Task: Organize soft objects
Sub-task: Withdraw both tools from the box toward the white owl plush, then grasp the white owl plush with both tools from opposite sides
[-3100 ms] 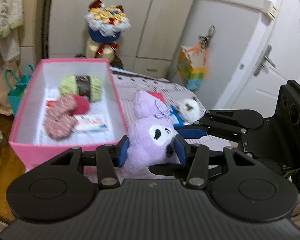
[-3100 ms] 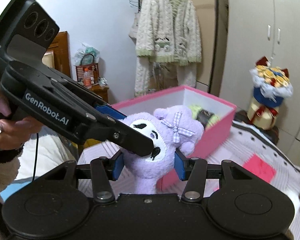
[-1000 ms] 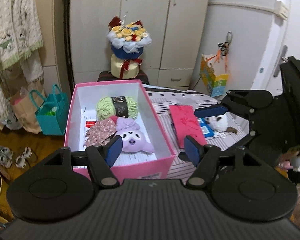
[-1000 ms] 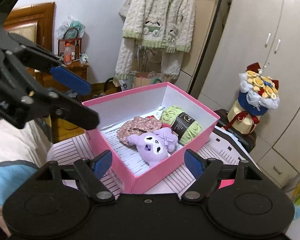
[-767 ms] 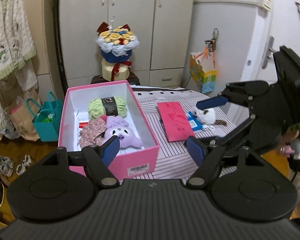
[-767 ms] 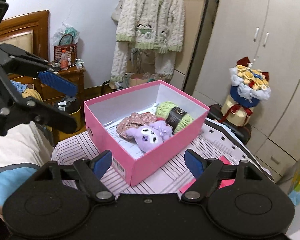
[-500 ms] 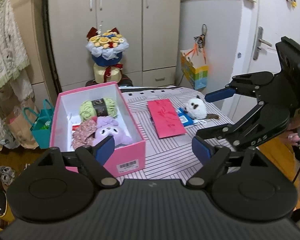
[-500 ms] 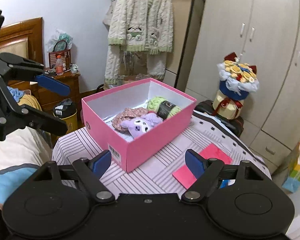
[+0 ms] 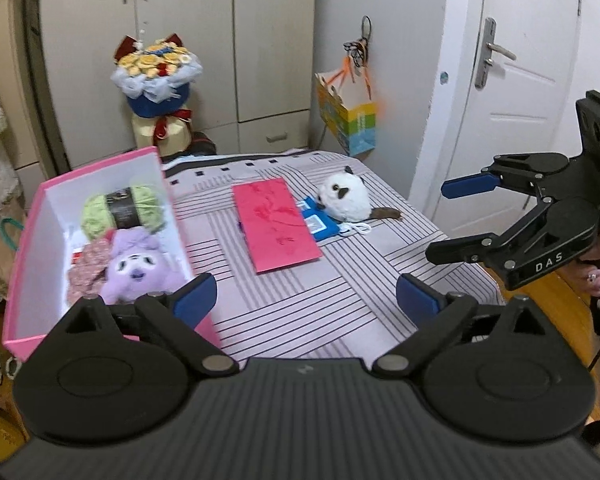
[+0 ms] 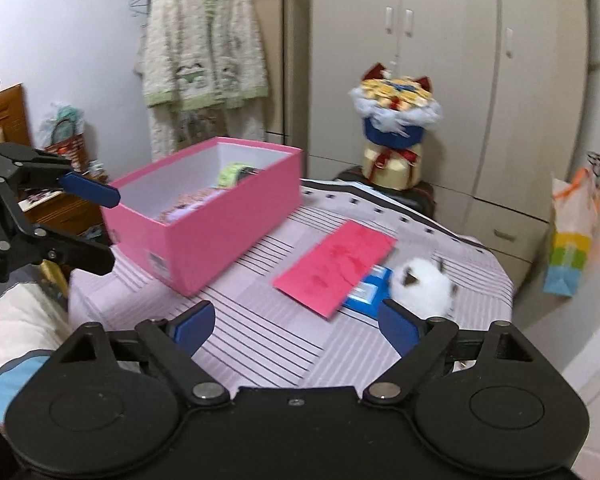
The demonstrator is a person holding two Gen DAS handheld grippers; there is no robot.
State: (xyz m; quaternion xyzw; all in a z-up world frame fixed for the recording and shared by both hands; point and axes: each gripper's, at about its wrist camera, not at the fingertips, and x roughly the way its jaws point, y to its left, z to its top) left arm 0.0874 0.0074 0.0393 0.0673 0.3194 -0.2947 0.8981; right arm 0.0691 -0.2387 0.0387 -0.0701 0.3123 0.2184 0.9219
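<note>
A pink box [image 9: 28,240] stands at the left of the striped table [image 9: 300,312]. It holds a purple plush [image 9: 138,270], a green yarn ball [image 9: 120,210] and a floral fabric piece [image 9: 86,268]. A white plush bird [image 9: 344,202] lies on the table to the right, also in the right wrist view [image 10: 420,288]. My left gripper [image 9: 306,298] is open and empty above the table's near edge. My right gripper [image 10: 296,326] is open and empty, and shows at the right of the left wrist view [image 9: 456,216]. The box [image 10: 208,236] sits left in the right wrist view.
A red envelope [image 9: 276,224] and a blue card [image 9: 320,226] lie mid-table beside the bird. A flower bouquet [image 9: 156,80] stands behind the table before the wardrobe. A gift bag [image 9: 350,118] hangs near the white door. A cardigan [image 10: 204,48] hangs on the wall.
Both grippers let go of the purple plush, which now lies in the box. Both have pulled back and swung right, bringing the white bird and envelope into view.
</note>
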